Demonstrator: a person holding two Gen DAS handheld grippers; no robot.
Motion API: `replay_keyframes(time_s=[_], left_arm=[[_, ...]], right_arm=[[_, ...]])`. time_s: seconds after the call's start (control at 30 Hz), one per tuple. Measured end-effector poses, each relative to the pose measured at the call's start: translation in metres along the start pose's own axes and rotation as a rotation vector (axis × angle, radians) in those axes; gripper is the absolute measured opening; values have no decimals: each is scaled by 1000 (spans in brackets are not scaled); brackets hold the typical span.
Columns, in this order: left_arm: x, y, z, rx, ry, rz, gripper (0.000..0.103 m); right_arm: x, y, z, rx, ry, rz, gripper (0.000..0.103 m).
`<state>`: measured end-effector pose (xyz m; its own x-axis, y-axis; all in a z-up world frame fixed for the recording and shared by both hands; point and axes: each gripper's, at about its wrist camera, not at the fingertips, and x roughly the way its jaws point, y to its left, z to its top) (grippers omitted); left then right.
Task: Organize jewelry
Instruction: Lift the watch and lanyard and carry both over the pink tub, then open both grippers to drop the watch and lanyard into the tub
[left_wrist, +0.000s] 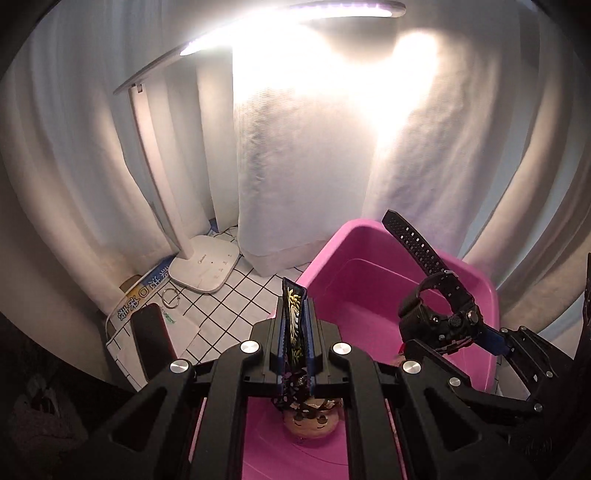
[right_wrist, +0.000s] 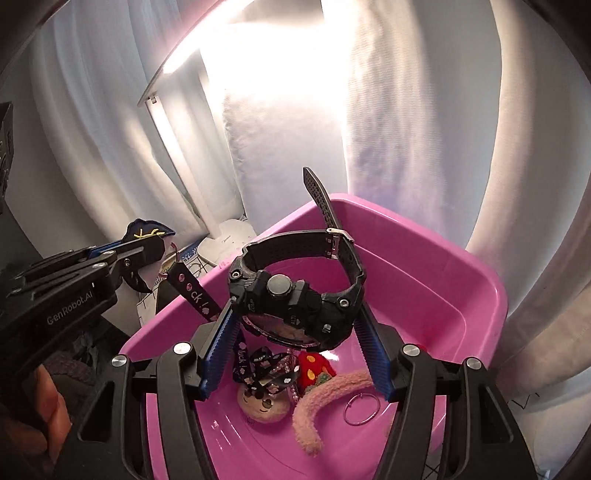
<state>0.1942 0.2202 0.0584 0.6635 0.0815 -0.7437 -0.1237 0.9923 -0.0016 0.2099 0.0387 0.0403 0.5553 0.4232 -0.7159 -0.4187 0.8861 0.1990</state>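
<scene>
My left gripper (left_wrist: 294, 306) is shut on a dark embroidered strap (left_wrist: 293, 321) over the near end of the pink tub (left_wrist: 369, 280). Its printed black lanyard (right_wrist: 192, 291) hangs down to a plush face charm (right_wrist: 264, 404) lying in the tub (right_wrist: 443, 288). In the right wrist view the left gripper (right_wrist: 159, 245) shows at the tub's left rim. My right gripper (right_wrist: 295, 306) is shut on a black watch (right_wrist: 295, 295), gripped by its case above the tub with the loose strap end sticking up. The left wrist view shows the same watch (left_wrist: 439, 317) in the right gripper (left_wrist: 447, 339).
A red charm (right_wrist: 314, 365), a fuzzy pink band (right_wrist: 325, 402) and a metal ring (right_wrist: 362, 410) lie in the tub. On the checked cloth at left are a white desk lamp (left_wrist: 205, 266), another ring (left_wrist: 170, 297) and a dark phone (left_wrist: 151, 339). White curtains hang behind.
</scene>
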Motion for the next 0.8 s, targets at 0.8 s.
replay_keyframes(time_s=[0.8], left_arm=[[67, 8, -61, -88, 269, 22, 29]], right_arm=[[56, -5, -20, 49, 216, -94, 61]])
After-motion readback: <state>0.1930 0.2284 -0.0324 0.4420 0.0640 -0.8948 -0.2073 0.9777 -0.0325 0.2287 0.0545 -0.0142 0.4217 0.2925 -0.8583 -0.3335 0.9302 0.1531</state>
